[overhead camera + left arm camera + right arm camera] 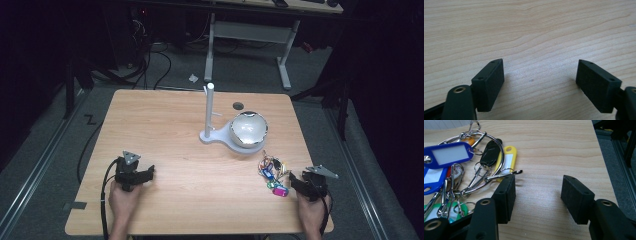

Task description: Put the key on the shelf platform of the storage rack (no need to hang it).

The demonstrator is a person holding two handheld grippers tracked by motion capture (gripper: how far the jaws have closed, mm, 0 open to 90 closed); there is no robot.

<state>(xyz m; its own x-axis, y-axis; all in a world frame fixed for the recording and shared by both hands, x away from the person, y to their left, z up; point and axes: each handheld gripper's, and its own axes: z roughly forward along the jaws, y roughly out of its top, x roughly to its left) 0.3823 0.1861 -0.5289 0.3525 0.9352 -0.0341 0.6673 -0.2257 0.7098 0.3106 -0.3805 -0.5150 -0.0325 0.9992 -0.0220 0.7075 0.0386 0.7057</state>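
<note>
So my right gripper (537, 196) sits just beside the bunch of keys (273, 174), on the side away from the white stand (209, 120), with the jaws standing wide and nothing but bare wood between them, one jaw tip right at the edge of the key rings. That bunch, with its blue, yellow, black and green tags, lies on the table (165, 125) a bit nearer me than the shiny bowl (248, 128) on the stand's base. My left gripper (540, 80) is well apart from the keys, jaws wide over bare wood.
</note>
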